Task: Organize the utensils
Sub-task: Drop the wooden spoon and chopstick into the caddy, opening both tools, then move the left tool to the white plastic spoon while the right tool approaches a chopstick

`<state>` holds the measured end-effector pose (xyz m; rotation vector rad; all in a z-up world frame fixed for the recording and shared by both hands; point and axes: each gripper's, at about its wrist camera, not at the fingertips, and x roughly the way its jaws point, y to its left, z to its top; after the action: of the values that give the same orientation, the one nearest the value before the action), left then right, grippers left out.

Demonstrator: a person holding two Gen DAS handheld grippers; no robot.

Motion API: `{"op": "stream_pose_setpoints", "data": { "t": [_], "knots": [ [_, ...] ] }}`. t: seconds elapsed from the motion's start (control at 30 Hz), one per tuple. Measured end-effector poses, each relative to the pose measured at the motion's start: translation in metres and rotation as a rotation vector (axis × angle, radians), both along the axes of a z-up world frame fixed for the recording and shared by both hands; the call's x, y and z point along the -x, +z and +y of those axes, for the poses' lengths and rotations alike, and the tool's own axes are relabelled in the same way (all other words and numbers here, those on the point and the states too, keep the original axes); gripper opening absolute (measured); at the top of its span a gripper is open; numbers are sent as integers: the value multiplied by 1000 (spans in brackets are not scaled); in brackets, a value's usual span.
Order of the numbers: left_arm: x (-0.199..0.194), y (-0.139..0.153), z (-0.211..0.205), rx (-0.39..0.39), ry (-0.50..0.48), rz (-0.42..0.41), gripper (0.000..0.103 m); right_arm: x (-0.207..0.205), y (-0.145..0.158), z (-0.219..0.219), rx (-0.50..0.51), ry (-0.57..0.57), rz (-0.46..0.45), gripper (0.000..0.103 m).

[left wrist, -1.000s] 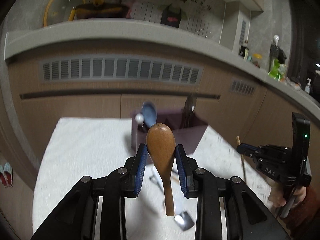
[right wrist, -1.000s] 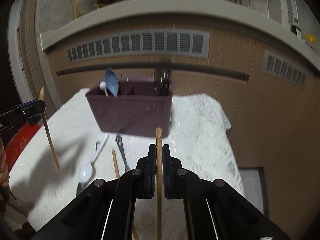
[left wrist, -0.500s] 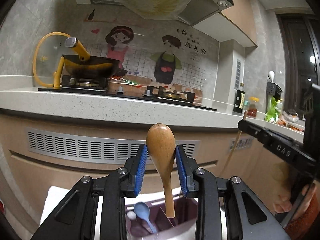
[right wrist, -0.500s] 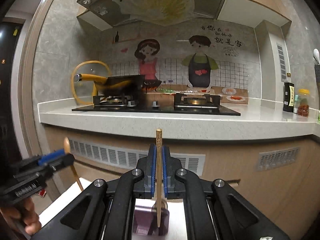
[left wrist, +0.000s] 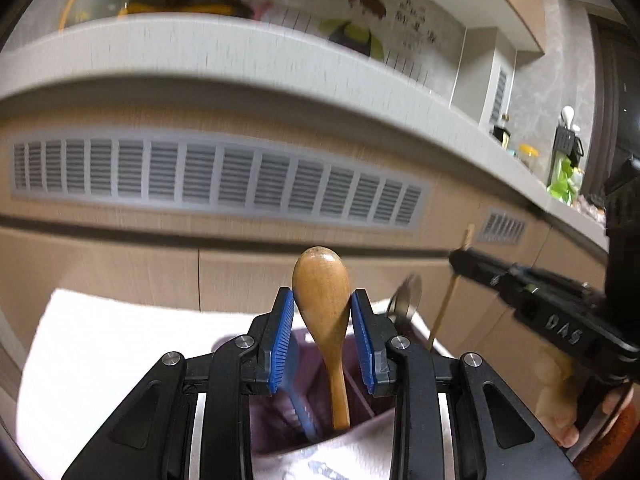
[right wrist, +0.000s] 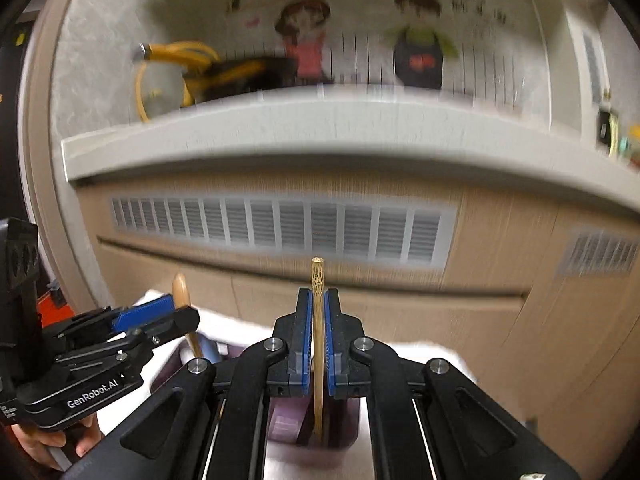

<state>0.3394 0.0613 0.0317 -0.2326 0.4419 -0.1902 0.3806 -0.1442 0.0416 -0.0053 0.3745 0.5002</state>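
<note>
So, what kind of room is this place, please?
Most likely a home kitchen: a long pale stone counter carries a dark wok with yellow handle, behind it is a tiled wall with cartoon cook figures, and wood-look cabinets with vent grilles sit below.

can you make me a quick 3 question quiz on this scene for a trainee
1. True or false: the left claw grips a metal fork.
2. What does the right claw grip? A) bamboo chopstick B) white spoon C) knife
3. Fill in: below both claws stands a purple ___ holding a blue spoon.

Key
1. False: a wooden spoon, bowl up.
2. A: the chopstick stands upright between the pads.
3. Utensil caddy.
</note>
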Motion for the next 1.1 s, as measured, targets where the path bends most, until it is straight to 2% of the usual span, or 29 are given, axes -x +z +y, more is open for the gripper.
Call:
{"op": "stream_pose_setpoints", "data": {
  "t": [0.07,0.2,0.27,0.33,0.53,0.6,0.7,0.83,1.0,1.1],
  "knots": [
    [-1,-9,0,19,-11,27,31,-10,-21,3,22,15,79,5],
    [0,-13,-2,42,-7,40,31,-15,-43,7,52,63,159,5],
    [4,-10,-2,59,-4,28,31,-9,-49,4,27,119,154,8],
    [10,-6,1,81,-3,15,32,-1,-49,2,27,122,144,8],
    [48,7,6,74,39,-9,33,38,-55,-10,70,63,86,9],
    [61,1,7,38,56,34,43,55,-59,-14,101,44,73,9],
    [80,-22,9,14,52,136,43,75,-69,-16,154,53,94,10],
    [112,-61,19,27,85,261,43,101,-90,-17,207,98,135,19],
    [151,-101,34,49,142,358,43,127,-115,-13,223,229,225,19],
    [164,-110,41,61,158,382,43,135,-130,-6,250,282,280,19]
  ]
}}
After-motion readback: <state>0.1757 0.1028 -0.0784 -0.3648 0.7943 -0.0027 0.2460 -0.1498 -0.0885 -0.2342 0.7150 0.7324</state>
